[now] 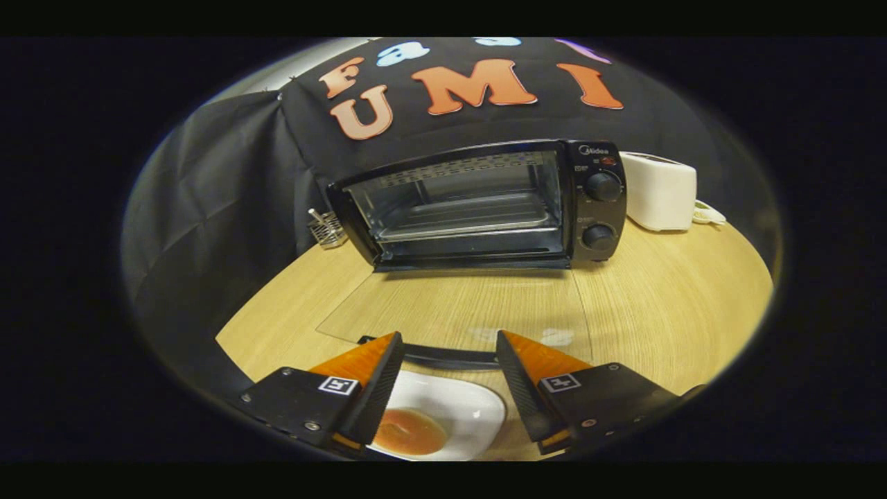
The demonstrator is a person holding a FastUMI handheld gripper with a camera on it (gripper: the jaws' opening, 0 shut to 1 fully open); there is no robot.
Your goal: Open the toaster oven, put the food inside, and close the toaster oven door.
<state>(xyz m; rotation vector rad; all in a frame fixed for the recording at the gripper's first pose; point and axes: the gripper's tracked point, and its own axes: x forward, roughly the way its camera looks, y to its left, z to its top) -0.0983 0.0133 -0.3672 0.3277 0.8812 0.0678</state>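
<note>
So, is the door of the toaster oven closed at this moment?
No, the toaster oven has its glass door folded down flat on the table, and the open gripper hangs above the plate.

I see a pale wood table under warm light, black cloth draped behind and to the left — creased. At the back sit a white toaster and a wire rack.
</note>
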